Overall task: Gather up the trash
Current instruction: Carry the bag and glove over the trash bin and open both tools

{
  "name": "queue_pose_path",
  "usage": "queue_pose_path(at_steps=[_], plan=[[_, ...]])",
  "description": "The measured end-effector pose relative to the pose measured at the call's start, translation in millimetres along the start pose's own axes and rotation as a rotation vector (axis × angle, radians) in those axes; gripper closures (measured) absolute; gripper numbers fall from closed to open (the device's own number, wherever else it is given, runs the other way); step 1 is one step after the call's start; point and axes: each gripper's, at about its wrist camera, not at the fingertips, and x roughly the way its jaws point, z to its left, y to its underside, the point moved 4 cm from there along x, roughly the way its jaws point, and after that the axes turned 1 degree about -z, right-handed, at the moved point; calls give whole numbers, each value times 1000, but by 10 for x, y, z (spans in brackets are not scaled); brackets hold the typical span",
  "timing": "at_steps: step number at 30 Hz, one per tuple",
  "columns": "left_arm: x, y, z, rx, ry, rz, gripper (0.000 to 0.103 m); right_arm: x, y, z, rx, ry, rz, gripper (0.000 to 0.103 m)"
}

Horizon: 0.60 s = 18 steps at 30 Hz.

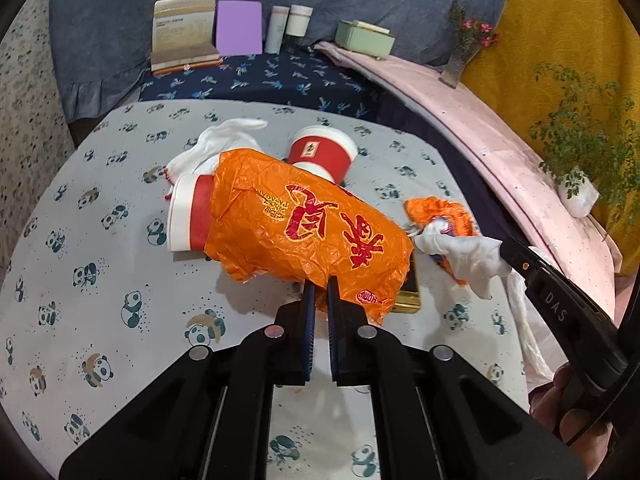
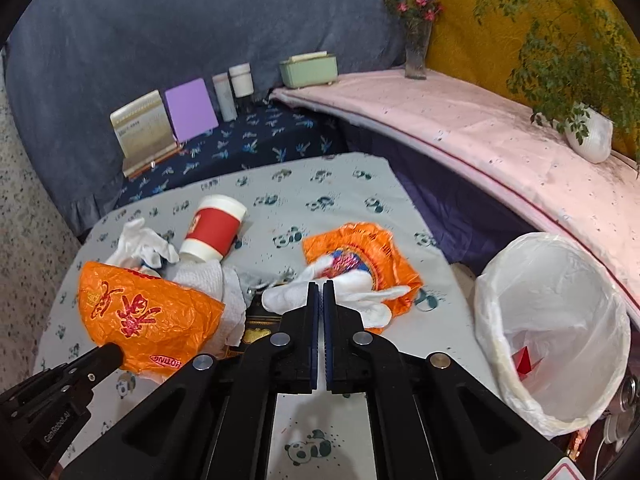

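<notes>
My left gripper (image 1: 321, 286) is shut on the edge of a crumpled orange plastic bag (image 1: 296, 224), which also shows in the right wrist view (image 2: 144, 312). My right gripper (image 2: 321, 290) is shut on a white tissue (image 2: 296, 294) that lies over a smaller orange wrapper (image 2: 360, 248); the same tissue (image 1: 464, 252) and right gripper (image 1: 505, 250) show in the left wrist view. Two red paper cups lie on their sides: one (image 1: 192, 216) partly under the orange bag, one (image 1: 322, 152) behind it. More white tissue (image 1: 216, 140) lies at the back.
A bin lined with a white bag (image 2: 560, 320) stands at the right of the panda-print table (image 2: 320, 196). A dark gold-trimmed box (image 1: 410, 294) lies under the bag. Boxes, bottles, a green container (image 2: 308, 68) and potted plants stand on shelves behind.
</notes>
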Motion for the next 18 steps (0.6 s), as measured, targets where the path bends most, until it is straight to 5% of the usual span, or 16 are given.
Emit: queue_pose_path(at_steps=[18], plan=[[-335,173,-858,147,78,-38,98,-855,-103,-711,109,50,-150,101]])
